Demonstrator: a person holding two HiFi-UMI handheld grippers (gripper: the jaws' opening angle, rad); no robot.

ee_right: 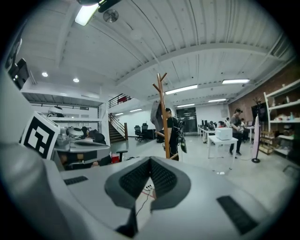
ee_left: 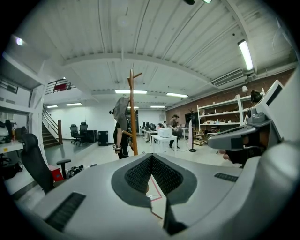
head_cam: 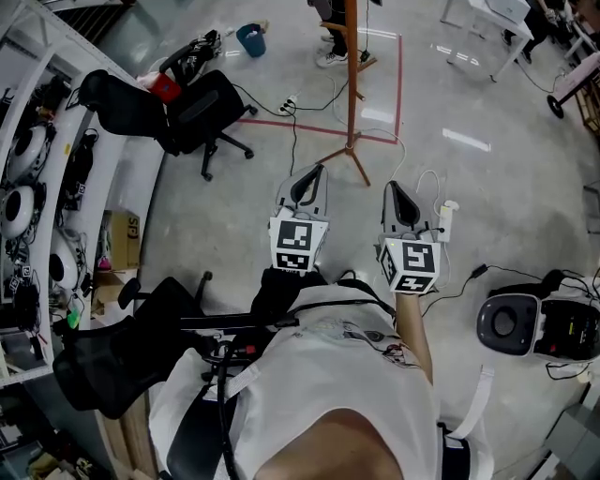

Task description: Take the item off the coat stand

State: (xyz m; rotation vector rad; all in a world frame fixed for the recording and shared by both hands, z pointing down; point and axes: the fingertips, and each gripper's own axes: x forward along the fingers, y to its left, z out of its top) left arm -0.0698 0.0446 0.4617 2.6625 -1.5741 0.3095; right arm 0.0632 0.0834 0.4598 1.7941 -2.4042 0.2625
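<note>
Step in hand, as I judged it: approach, nothing grasped.
I saw left hand-held gripper (head_cam: 317, 173) and right hand-held gripper (head_cam: 394, 190) pressed together, empty.
Grey item (ee_left: 121, 108) hung high on coat stand (head_cam: 352, 84), 12 o'clock, well apart.
Next move called for: close in, spread jaws.

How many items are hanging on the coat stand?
1: a grey garment hanging high on the coat stand, on its left side in this view; others could be hidden behind it.

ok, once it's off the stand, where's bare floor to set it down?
Widest bare floor: right of the coat stand, past the red tape line, toward the white desk. Also a patch between the office chair and the left gripper. Crowded: power strip and cables left of the stand's feet, grey device with cords lower right.
</note>
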